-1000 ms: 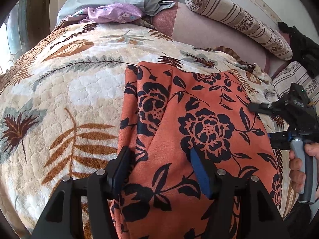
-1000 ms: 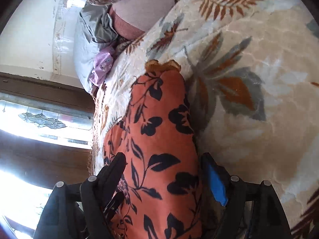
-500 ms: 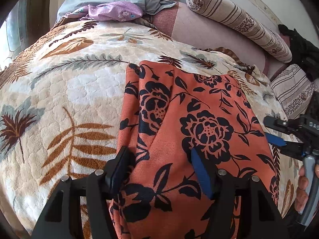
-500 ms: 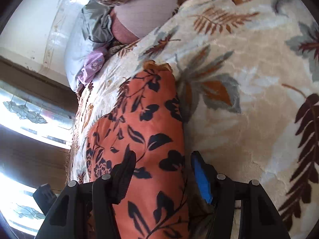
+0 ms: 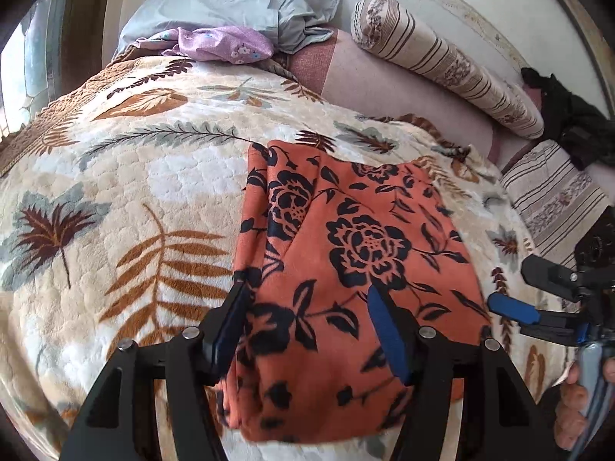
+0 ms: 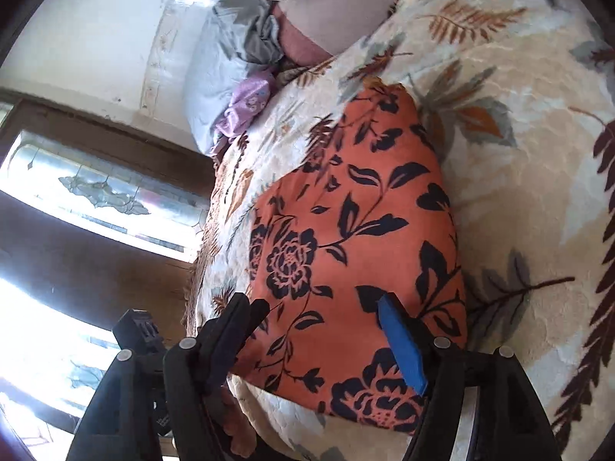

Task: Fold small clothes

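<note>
the orange floral garment point(image 5: 346, 269) runs lengthwise straight ahead of the left gripper point(image 5: 307, 330), nearer than the right gripper point(image 6: 326, 330); both gape wide, empty.

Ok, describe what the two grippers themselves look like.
Both match: the left gripper and right gripper have matte black angular frames with silver round bolt heads. Each has two flat fingers, with blue pads on their inner faces. From the left wrist view, the right gripper shows a grey-blue handle in a bare hand.
</note>
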`<state>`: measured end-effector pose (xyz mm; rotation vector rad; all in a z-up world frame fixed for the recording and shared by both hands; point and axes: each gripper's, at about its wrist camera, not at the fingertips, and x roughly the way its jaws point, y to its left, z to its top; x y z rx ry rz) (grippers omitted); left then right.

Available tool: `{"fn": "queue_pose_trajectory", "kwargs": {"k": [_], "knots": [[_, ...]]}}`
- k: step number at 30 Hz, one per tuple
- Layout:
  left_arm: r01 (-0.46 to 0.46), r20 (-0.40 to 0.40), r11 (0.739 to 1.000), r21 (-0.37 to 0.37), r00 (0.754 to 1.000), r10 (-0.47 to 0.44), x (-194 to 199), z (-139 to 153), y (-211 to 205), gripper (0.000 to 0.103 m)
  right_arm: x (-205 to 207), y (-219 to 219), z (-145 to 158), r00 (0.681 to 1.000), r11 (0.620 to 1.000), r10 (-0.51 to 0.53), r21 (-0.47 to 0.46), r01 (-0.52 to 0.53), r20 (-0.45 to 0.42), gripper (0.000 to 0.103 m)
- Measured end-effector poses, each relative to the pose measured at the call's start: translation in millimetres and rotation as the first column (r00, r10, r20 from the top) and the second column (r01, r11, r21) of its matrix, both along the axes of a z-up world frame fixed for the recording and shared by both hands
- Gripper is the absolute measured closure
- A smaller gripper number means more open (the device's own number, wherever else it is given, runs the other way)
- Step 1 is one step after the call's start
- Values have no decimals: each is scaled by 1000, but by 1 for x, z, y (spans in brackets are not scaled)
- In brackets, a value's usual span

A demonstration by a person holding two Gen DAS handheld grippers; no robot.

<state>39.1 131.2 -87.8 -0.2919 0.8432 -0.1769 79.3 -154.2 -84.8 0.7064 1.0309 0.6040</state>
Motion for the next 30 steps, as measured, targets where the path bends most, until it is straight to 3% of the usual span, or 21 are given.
{"fn": "queue_pose_trajectory", "kwargs": {"k": [2, 4, 5, 8, 11, 14, 18, 20, 22, 23, 28, 30], "knots": [[-27, -44, 999, -45, 999, 25, -14, -5, 10, 38, -4, 1, -15, 1000, 1000, 11, -27, -12, -26, 20], [-58, -217, 997, -50, 975, 46, -13, -34, 16, 39, -8, -5, -34, 999, 999, -2, 32, 4, -54, 20], [-69, -242, 996, -57, 969, 53, -15, -41, 20, 42, -11, -8, -34, 999, 998, -21, 56, 24, -47, 20], [-76, -185, 994, -83, 981, 60, -23, -21, 24, 57, -14, -4, -24, 999, 1000, -11, 13, 11, -50, 20], [-59, -174, 995, -76, 984, 45, -22, -12, 22, 57, -21, -1, -16, 1000, 1000, 18, -23, -18, -19, 20], [-60, -292, 995, -82, 956, 34, -11, -39, 24, 56, -25, -3, -29, 999, 999, 24, -25, -25, -44, 20], [-73, -225, 991, -116, 973, 45, -23, -15, 28, 57, -26, -10, -33, 999, 1000, 18, 11, -17, -50, 20], [-65, -200, 994, -86, 979, 46, -24, -11, 27, 56, -24, -9, -35, 998, 1000, 23, 10, -23, -51, 20], [-70, -304, 997, -45, 951, 53, -16, -31, 29, 55, -25, -8, -37, 999, 1000, 24, 14, -23, -47, 20], [-72, -329, 995, -64, 943, 47, -15, -36, 32, 55, -25, -7, -37, 999, 999, 28, 16, -27, -45, 20], [-75, -199, 991, -113, 979, 51, -16, 0, 35, 55, -28, -12, -38, 999, 999, 41, 30, -40, -31, 20], [-50, -184, 991, -123, 983, 26, -5, 6, 35, 48, -28, -13, -39, 999, 999, 38, 38, -37, -30, 20]]}}
